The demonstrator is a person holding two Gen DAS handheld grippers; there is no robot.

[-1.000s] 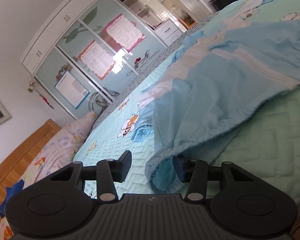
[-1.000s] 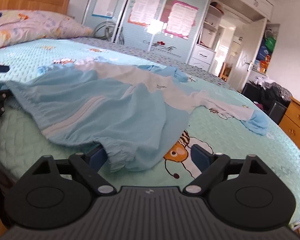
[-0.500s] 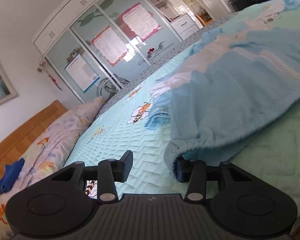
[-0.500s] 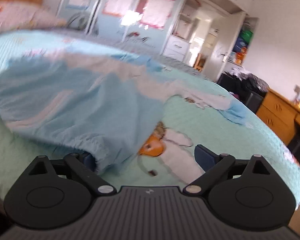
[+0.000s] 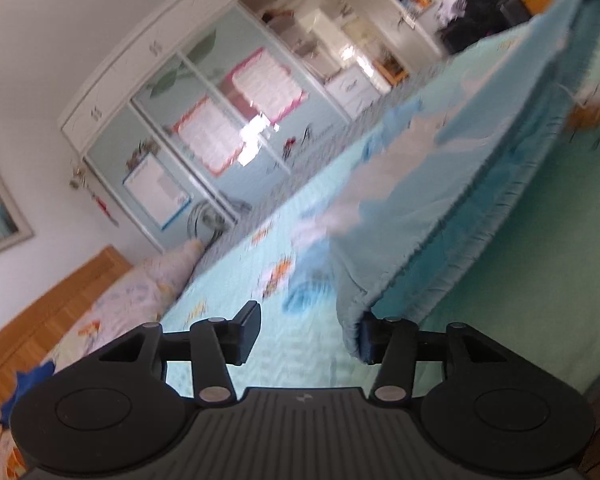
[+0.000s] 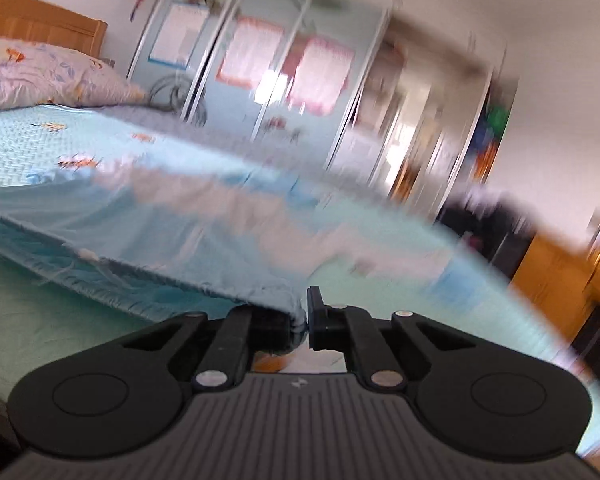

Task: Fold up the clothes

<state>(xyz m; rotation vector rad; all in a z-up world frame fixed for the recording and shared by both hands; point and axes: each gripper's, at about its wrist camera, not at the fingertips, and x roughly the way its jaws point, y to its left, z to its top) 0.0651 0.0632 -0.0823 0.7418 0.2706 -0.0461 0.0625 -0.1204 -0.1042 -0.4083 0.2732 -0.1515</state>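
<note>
Garment: a light-blue garment (image 5: 440, 184) with paler white panels lies spread over the bed, its near hem lifted off the cover at both corners and pulled into a taut line between them (the frames are motion-blurred, so finer detail is lost).
Right gripper: the right gripper (image 6: 300, 320) has its jaws closing — the frames show them nearly together, pinching the near right corner of the garment (image 6: 204, 240), a bunched bit of hem caught between the pads.
Left gripper: the left gripper (image 5: 306, 334) stands partly spread and its jaws are opening; the near left corner of the hem hangs against the inner face of the right-hand finger (image 5: 370, 340), while the left-hand finger stands clear of the cloth, so no pinch shows.
Bed: a quilted aqua bedspread (image 5: 540, 280) with small cartoon prints covers it — bare on the near side, under the lifted hem.
Pillow: a floral pillow (image 6: 48, 76) sits at the far left, against a wooden headboard (image 6: 40, 26).
Wardrobe: a wardrobe with sliding doors (image 5: 204, 120) bearing pink-bordered posters fills the far wall.
Far right: a dark heap of things (image 5: 476, 12) beside a wooden cabinet (image 6: 556, 276).
</note>
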